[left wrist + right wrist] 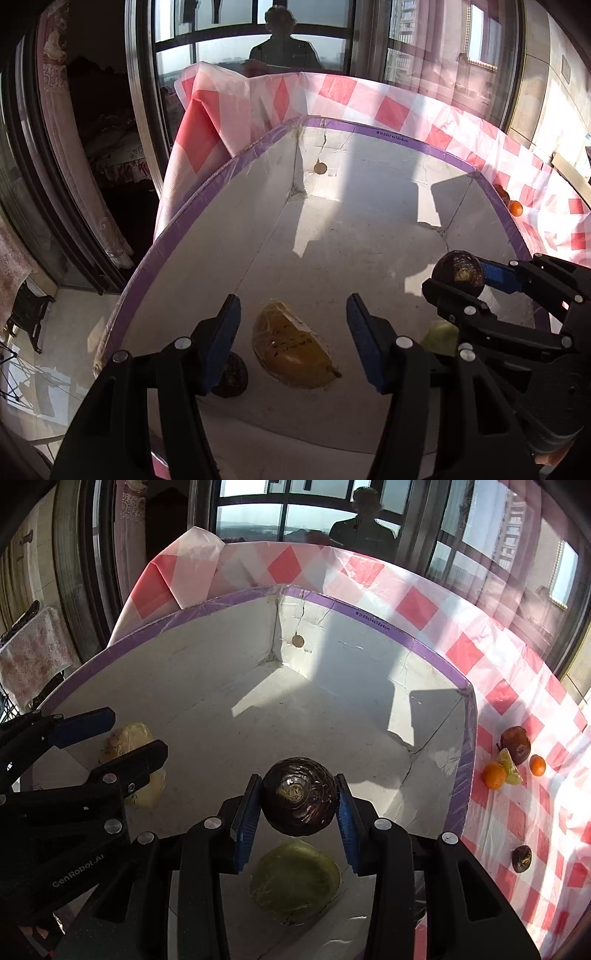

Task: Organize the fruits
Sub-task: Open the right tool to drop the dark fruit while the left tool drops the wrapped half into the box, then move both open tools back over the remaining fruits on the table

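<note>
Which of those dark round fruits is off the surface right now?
The dark brown round fruit clamped in the right tongs over the white box; the other dark ones lie in the box or on the checked cloth.

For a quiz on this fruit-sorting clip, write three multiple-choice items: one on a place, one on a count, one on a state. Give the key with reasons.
1. Where is the yellow wrapped fruit?
A. inside the white box
B. on the checked cloth
C. in the left gripper

2. How many small orange fruits lie on the cloth beside the box?
A. none
B. two
C. five

3. What is the right gripper doing?
A. standing open and empty
B. holding a knife
C. clamping a dark round fruit

Key: 1 A, it lies on the box floor, below the open left gripper. 2 B, one and another show in the right wrist view. 3 C, both pads press the fruit's sides.
</note>
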A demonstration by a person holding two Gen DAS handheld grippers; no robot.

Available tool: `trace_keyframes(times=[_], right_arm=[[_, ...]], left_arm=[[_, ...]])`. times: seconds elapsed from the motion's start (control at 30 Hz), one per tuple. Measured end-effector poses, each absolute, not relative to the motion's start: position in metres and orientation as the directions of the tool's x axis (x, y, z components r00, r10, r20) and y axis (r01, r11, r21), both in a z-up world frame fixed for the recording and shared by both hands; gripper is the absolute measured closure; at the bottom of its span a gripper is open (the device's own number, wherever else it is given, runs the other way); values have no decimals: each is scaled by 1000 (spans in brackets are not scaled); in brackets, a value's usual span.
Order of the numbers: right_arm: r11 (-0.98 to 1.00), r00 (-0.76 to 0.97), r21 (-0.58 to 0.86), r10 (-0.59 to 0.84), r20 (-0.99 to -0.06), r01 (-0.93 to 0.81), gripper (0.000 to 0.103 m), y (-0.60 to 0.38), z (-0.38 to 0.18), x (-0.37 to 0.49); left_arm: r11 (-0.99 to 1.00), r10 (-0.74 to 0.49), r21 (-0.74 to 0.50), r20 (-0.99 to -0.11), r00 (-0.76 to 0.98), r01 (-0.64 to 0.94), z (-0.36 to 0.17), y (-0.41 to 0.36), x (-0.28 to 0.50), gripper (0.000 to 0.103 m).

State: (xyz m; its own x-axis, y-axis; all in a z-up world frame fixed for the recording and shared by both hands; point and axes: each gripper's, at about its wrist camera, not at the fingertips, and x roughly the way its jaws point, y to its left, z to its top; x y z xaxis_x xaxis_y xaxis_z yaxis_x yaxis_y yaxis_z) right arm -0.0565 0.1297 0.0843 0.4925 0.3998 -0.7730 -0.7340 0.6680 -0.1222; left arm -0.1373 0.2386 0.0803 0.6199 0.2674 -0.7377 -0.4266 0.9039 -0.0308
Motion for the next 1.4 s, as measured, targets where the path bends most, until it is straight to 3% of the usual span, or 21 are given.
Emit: trace_keyframes(times=[0.23,0.3,0.5,0.7,0.73,0.77,0.8,1.0,1.2,1.4], right_arm=[[695,516,-105,414,-750,-711,58,119,85,-54],[717,542,-114,402,-738,-688,46,116,86,-53],[731,547,-69,440,-713,-679,46,104,87,-52],[735,577,-41,496,-649,-677,44,92,93,-65],[735,583,-26,515,-629,-678,39,87,95,-68],[733,583,4,543,-604,-680,24,80,99,-71],[733,588,34,571,-573,-679,19,71,104,-73],[751,639,127,626,-446,-648,16,16,126,-71],[823,704,232,565,-430,-519,16,-62,111,-51],[925,777,266,373,-508,-270,15,-152,69,-25]], left_arm=[[895,299,-10,-728,617,-446,84,235,-139,31],[896,303,-5,-724,619,-444,85,234,-139,28],[878,339,3,-711,616,-479,89,234,-142,12],[867,351,5,-716,603,-498,90,238,-145,6],[866,355,9,-717,600,-501,91,237,-145,5],[865,361,18,-716,597,-501,91,236,-145,4],[864,370,30,-713,595,-502,92,234,-144,3],[869,398,50,-659,638,-492,113,207,-141,2],[898,382,52,-587,714,-437,135,162,-139,2],[972,208,0,-457,865,-233,144,80,-137,2]])
